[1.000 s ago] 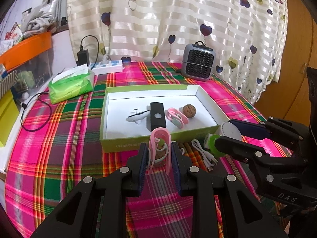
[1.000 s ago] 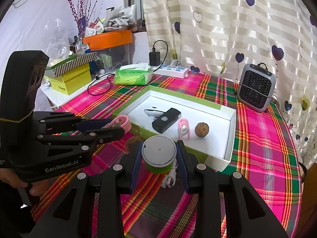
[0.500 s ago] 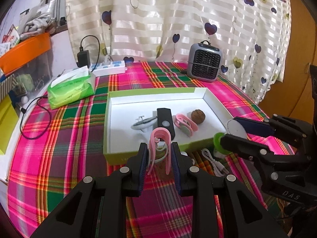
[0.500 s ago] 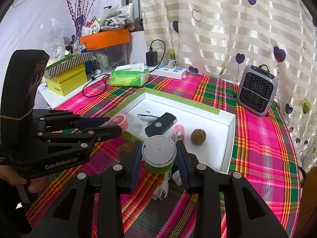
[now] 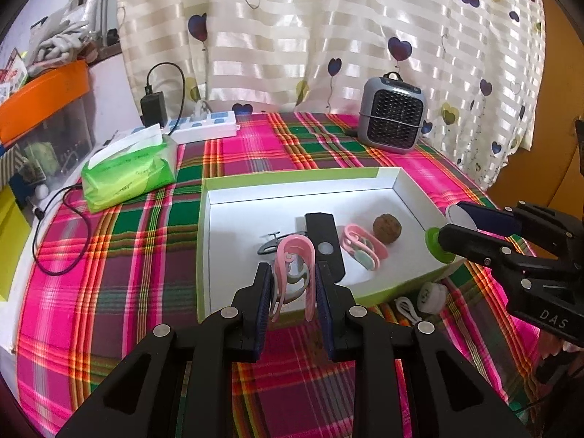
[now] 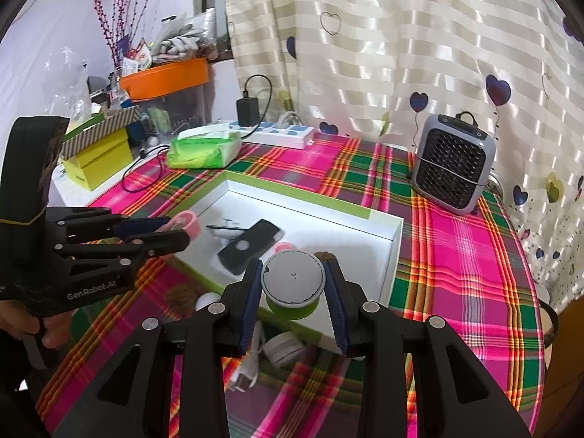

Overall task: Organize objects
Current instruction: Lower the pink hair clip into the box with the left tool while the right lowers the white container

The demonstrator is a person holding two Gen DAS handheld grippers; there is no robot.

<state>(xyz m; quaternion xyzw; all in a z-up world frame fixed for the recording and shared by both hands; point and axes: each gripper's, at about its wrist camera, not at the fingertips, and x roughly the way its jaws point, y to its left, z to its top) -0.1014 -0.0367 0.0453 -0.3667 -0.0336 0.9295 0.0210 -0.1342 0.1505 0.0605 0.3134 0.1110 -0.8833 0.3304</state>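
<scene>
Both grippers w/ loads now over box [image 5: 292, 177].

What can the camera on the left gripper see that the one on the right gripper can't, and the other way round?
Only the left wrist view shows the brown wooden door at the right edge and the whole second pink clip in the box. Only the right wrist view shows the yellow box, the purple branches and the person's hand. Both show the white box, the black remote, the walnut, the heater, the left gripper clamping a pink clip, and the right gripper clamping a round green-and-white container.
</scene>
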